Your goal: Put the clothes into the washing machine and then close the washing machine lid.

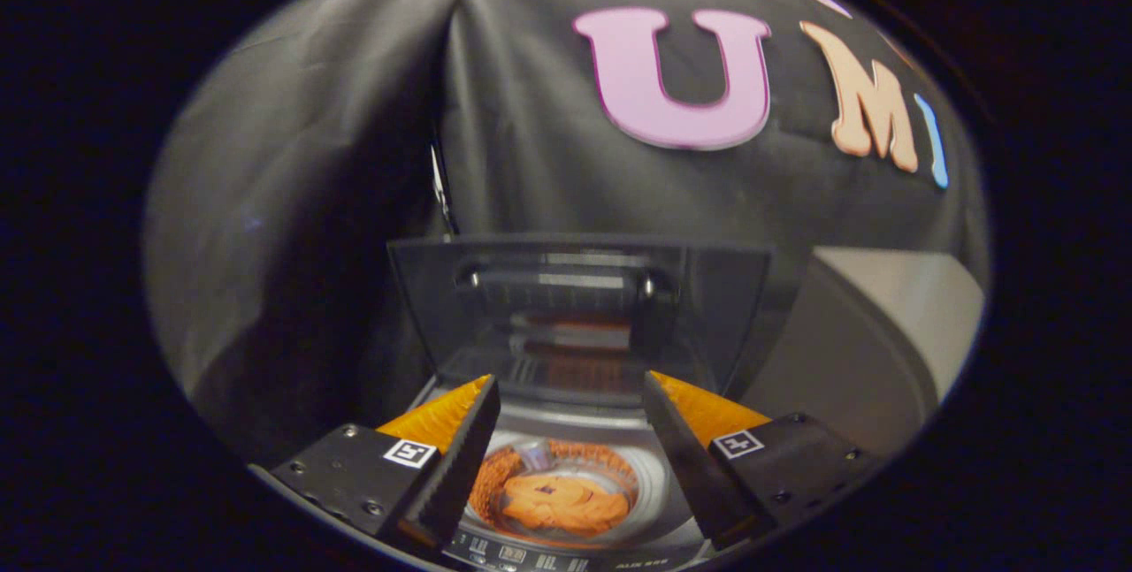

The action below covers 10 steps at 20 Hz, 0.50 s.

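Note:
A small top-loading washing machine [566, 554] stands below and just ahead of my fingers. Its dark see-through lid [575, 307] stands raised upright behind the drum opening, with a handle bar near its top edge. An orange garment [557, 501] lies inside the round drum [650, 470], seen between my fingers. My gripper [570, 395] hovers above the drum, open, with nothing between its fingers. The lid reflects the orange cloth faintly.
The black cloth booth wall rises behind and to the left of the machine. A pale grey box-like object [875, 333] stands to the right of the lid, close beside the machine.

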Motion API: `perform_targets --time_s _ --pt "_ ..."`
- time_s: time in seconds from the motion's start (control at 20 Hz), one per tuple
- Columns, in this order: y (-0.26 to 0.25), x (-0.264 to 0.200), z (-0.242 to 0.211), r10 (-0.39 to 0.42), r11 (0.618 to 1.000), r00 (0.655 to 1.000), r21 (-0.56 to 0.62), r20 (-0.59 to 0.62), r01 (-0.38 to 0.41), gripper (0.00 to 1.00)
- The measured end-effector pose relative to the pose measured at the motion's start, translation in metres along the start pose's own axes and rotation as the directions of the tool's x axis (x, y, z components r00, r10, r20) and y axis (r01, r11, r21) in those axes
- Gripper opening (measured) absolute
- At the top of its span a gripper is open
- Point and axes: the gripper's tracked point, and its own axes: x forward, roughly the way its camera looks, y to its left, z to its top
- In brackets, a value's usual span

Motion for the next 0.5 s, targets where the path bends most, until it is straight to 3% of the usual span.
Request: perform_targets --time_s 0.15,0.4,0.5 --pt "-0.002 -0.001 0.057 -0.035 0.999 0.989 0.002 0.145 0.035 0.97" --pt "0.001 0.026 0.098 -0.071 0.994 0.962 0.102 0.265 0.045 0.97" --pt "0.002 0.049 0.11 -0.063 0.997 0.95 0.068 0.306 0.044 0.97"
